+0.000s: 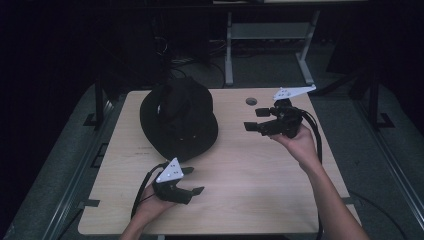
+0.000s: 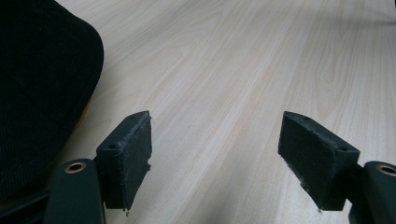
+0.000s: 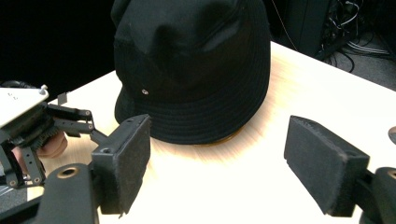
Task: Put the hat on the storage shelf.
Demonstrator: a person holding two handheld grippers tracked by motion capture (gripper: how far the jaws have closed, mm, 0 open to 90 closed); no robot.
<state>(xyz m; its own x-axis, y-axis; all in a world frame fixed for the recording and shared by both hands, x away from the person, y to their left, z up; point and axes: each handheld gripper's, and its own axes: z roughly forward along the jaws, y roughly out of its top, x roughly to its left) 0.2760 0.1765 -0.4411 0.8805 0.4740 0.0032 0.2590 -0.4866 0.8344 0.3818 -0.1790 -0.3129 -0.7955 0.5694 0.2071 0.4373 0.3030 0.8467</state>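
On the far left part of the counter (image 1: 260, 165) sits a black hat (image 1: 179, 117), crown up, brim flat on the pale wood; nothing else touches it

Left tool (image 1: 192, 180): near the front edge, just in front of the brim, jaws spread wide, nothing between them. Its own view shows bare wood ahead and the brim edge at far left

Right tool (image 1: 255, 119): held above the right side of the counter, aimed at the hat across a gap, jaws likewise apart and empty

Handling, judged: soft woven cloth, light, crown dented and creased, so it will collapse under a pinch rather than resist. Not slippery, not fragile. Brim shows rows of stitching and looks the stiffer part; best hold is likely a brim edge pinched top and bottom, one tool each side to keep it from flopping. A crown pinch would only bunch fabric. Small metal eyelet on the crown side offers no grip

Writing: no brand or label readable on the hat; a faint dark mark on the counter beside the brim is too small to read
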